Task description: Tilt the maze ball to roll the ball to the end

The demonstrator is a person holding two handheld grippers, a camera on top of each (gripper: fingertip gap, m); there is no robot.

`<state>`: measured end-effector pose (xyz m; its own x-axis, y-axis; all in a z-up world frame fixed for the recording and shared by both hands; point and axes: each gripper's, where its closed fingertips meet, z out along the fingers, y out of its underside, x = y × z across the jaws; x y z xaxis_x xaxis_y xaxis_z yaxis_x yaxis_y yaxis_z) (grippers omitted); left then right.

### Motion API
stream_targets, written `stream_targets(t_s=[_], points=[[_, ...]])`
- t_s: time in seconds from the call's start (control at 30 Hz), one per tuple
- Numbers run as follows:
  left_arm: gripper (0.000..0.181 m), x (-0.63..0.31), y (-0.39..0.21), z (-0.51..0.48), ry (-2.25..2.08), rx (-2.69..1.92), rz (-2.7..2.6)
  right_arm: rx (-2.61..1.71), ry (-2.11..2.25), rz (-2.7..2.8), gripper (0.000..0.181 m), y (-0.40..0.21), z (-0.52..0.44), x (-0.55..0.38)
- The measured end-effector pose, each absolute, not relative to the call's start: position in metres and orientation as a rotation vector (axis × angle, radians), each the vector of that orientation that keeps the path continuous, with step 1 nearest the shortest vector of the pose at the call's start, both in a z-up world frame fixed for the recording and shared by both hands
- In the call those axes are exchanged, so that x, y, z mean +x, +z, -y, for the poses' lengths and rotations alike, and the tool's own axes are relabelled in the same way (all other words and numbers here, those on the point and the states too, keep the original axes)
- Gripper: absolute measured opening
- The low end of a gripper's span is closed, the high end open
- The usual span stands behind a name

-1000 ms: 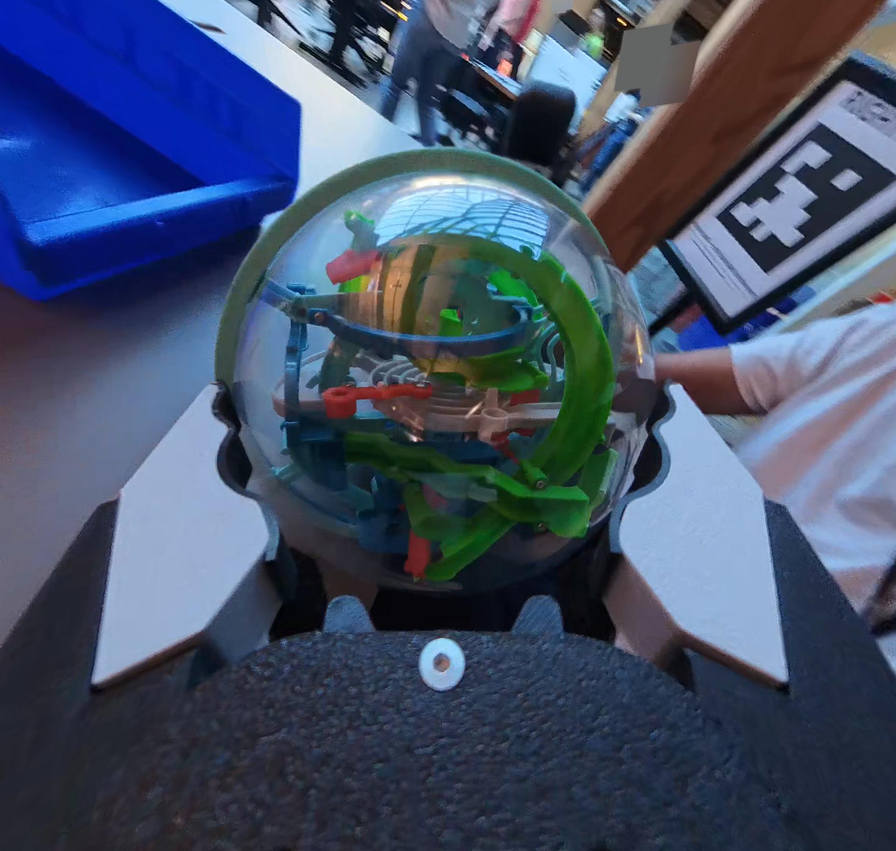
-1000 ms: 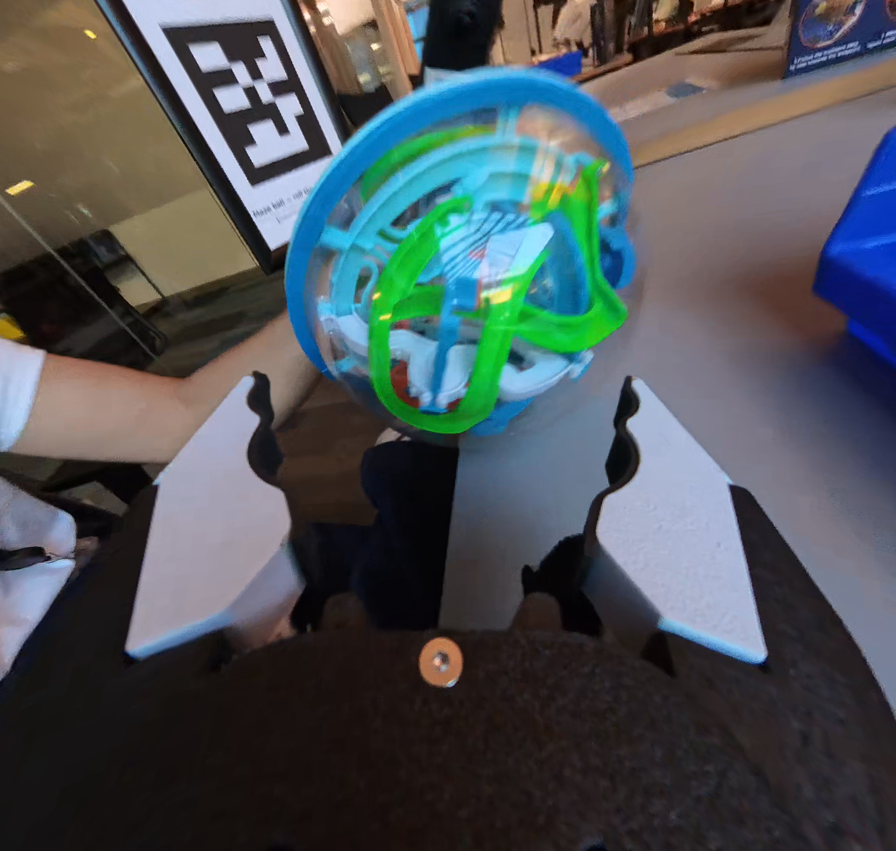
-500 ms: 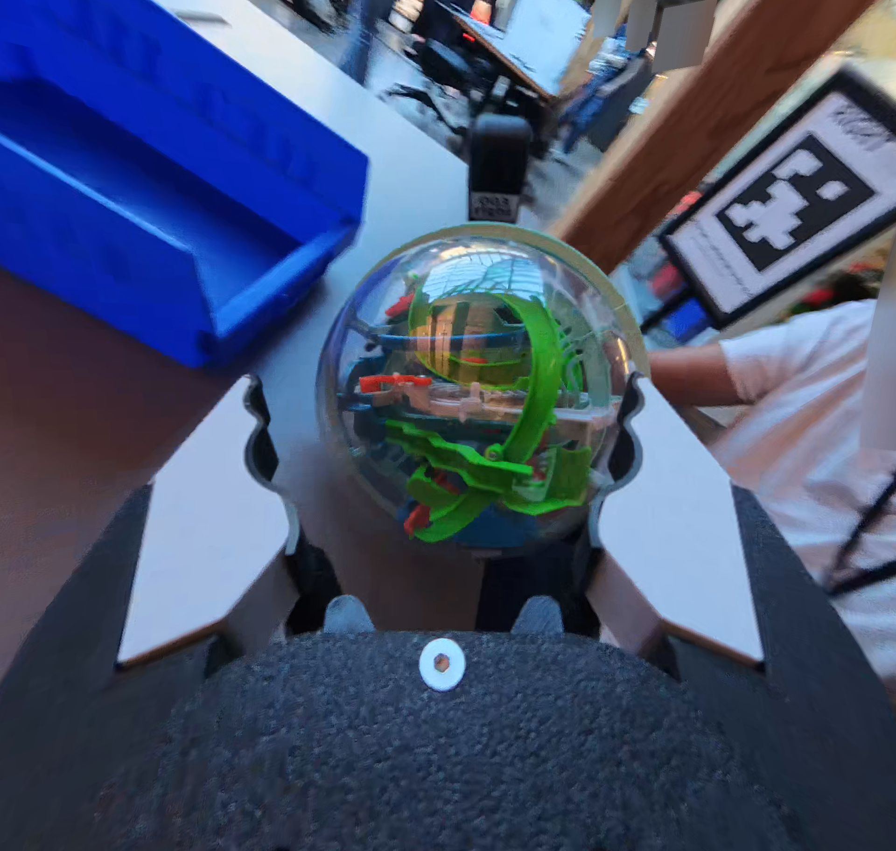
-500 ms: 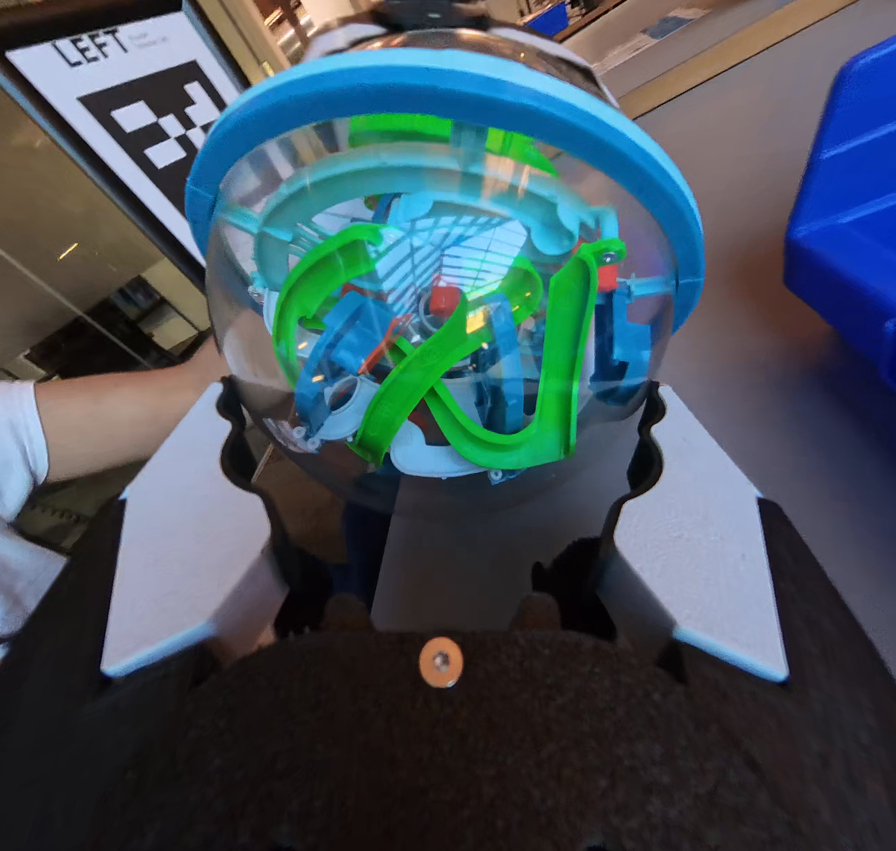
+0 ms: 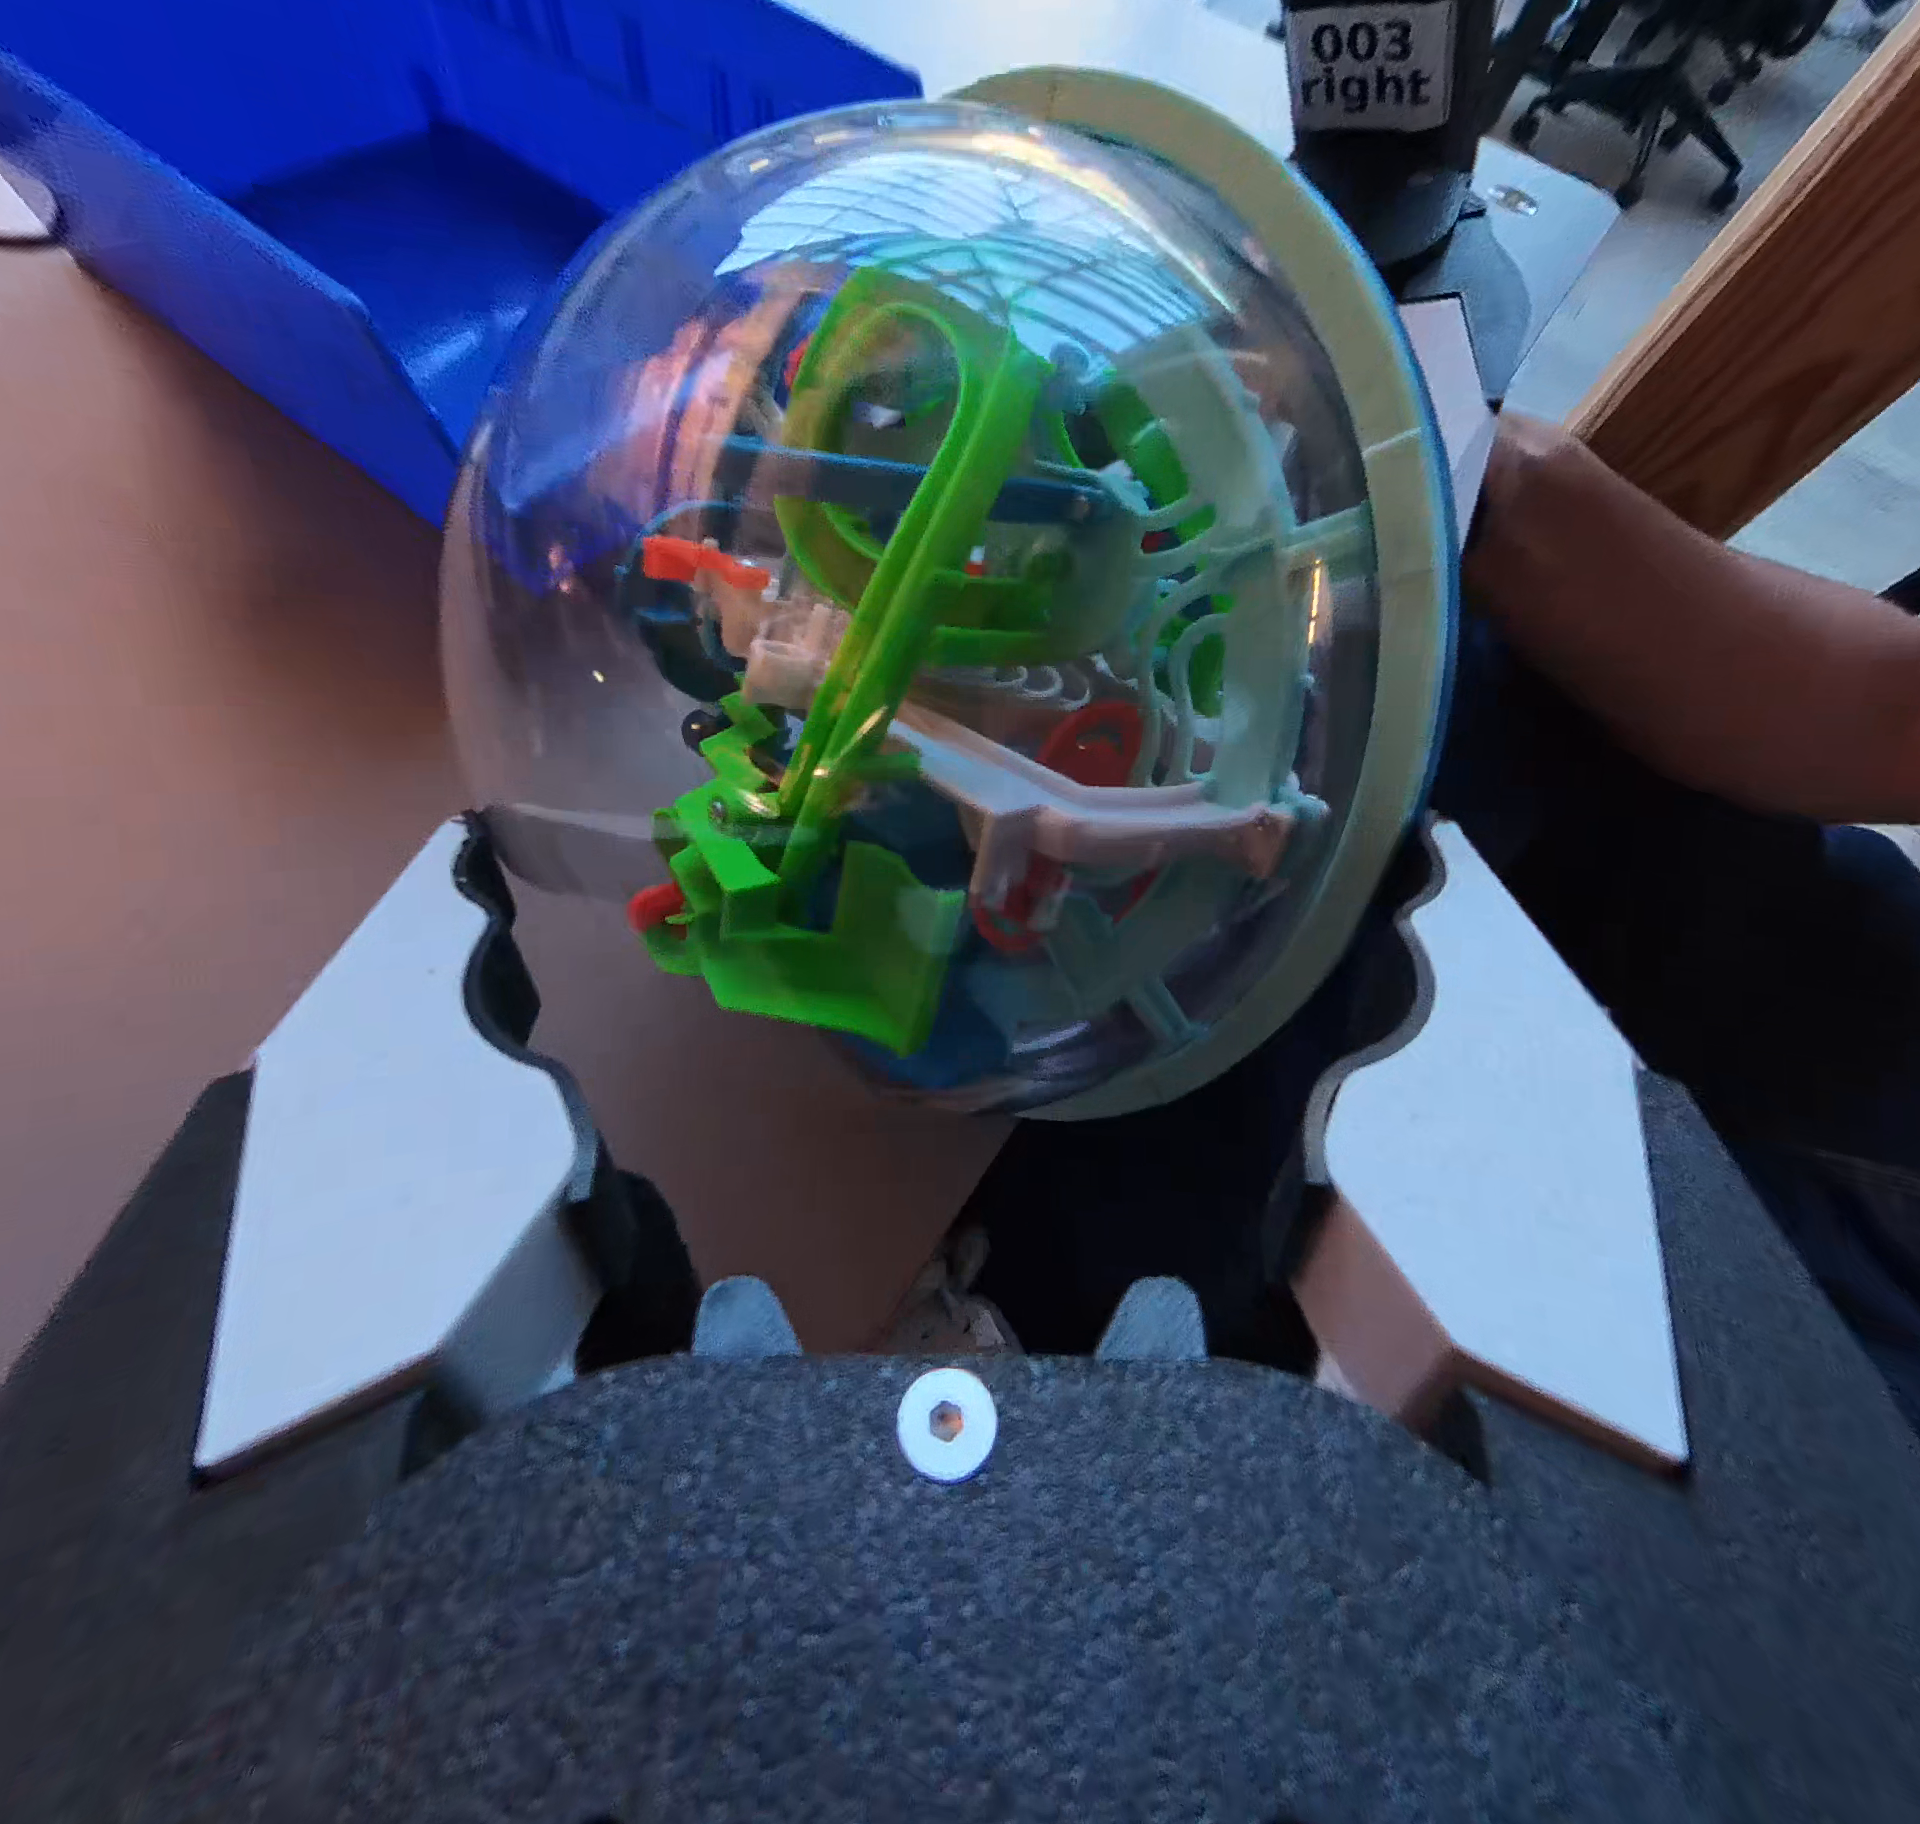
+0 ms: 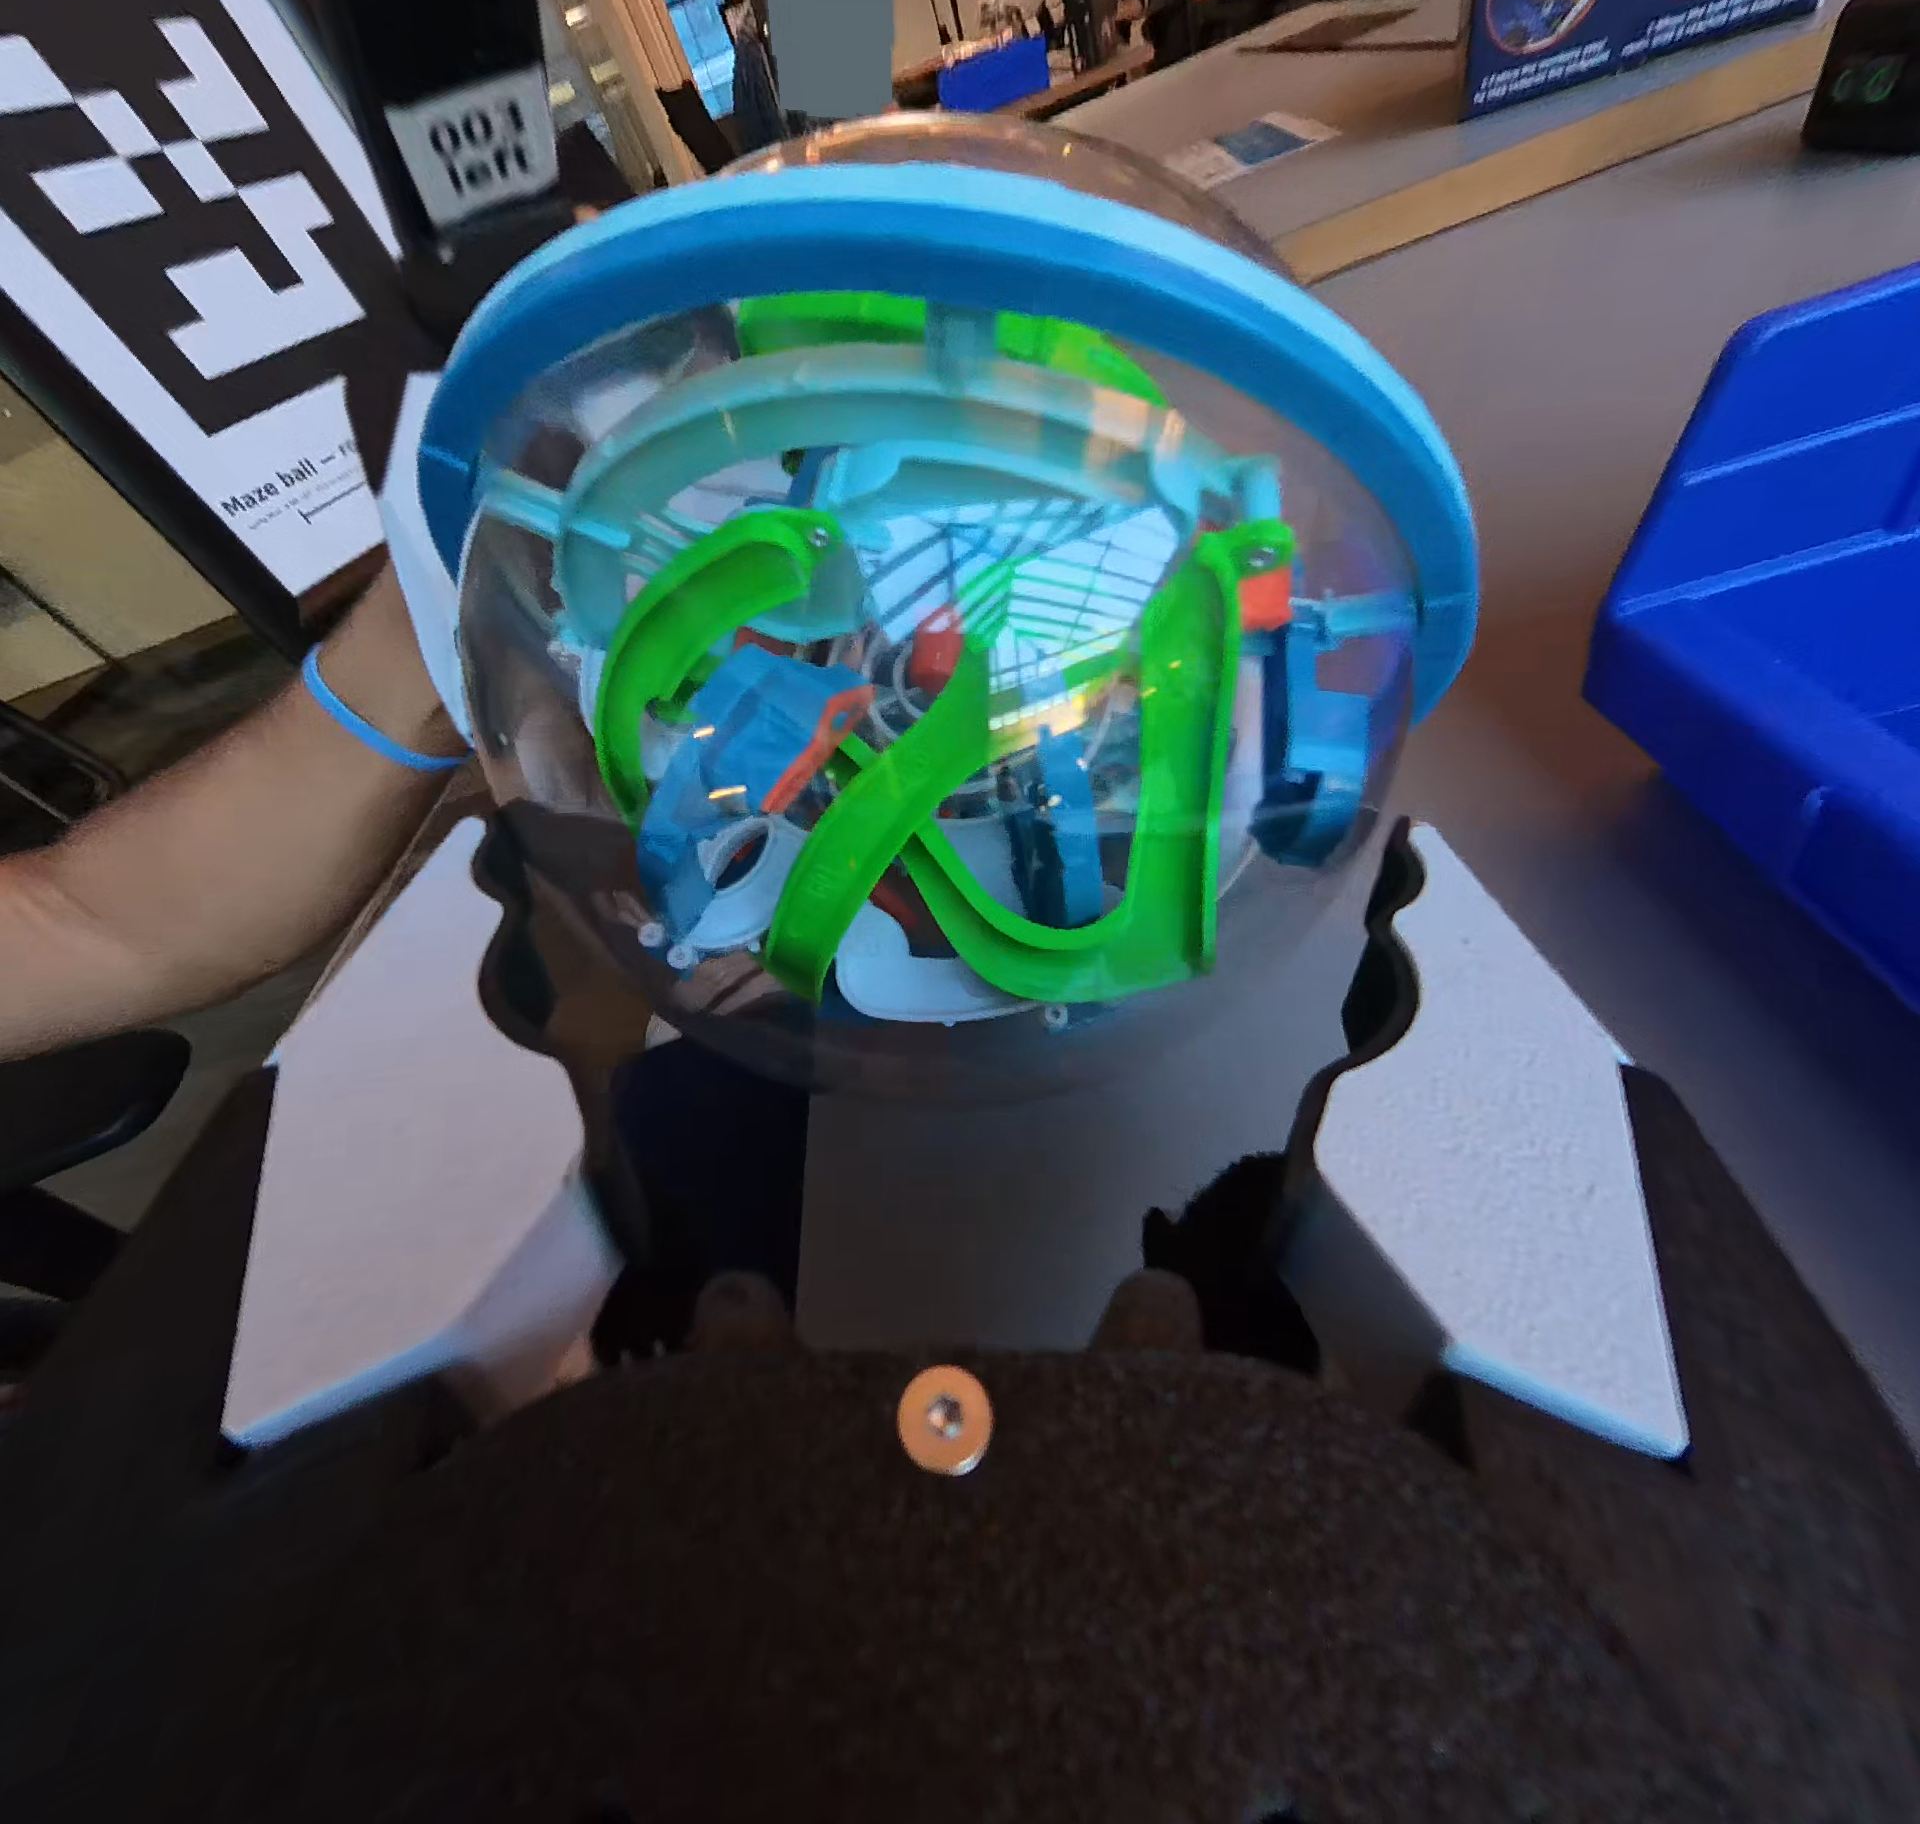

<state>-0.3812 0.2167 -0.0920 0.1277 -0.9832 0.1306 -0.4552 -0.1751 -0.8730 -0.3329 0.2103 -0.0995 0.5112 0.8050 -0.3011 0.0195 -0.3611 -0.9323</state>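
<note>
Clear plastic is what I am dealing with: the maze ball [image 5: 935, 590] is a hard see-through globe with a raised band [image 6: 935, 247] around its middle and green tracks [image 6: 997, 839] and blue ramps inside. It hangs above the near edge of the tabletop [image 5: 208, 631], clamped between my two tools, with the blue bin [image 5: 343, 143] further in.

My left hand-held gripper [image 5: 940, 953] is spread wide and pressed on the globe's lower flanks. My right hand-held gripper [image 6: 940, 933] is just as wide and cradles the opposite side, below the band; its contact looks real but light.

I judge the shell stiff, light and slick, so a squeeze on bare dome could let it squirt out. The band is the best purchase, and the scalloped notches in the fingers [image 6: 1475, 1099] should seat against the curve. I cannot spot the little ball inside. Tilts should be slow, since hard pressure may crack thin plastic.
</note>
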Motion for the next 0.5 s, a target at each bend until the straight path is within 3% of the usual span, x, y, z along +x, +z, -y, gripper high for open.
stream_targets(t_s=[0.23, 0.5], points=[[0.158, -0.389, -0.092, -0.22, -1.145, -1.598, -1.309, -1.739, 1.071, 0.608, 0.155, -0.106, -0.21, -0.346], [0.157, -0.405, -0.099, -0.228, -1.488, -1.434, -1.339, -1.891, 0.769, 0.518, 0.154, -0.09, -0.214, -0.362]])
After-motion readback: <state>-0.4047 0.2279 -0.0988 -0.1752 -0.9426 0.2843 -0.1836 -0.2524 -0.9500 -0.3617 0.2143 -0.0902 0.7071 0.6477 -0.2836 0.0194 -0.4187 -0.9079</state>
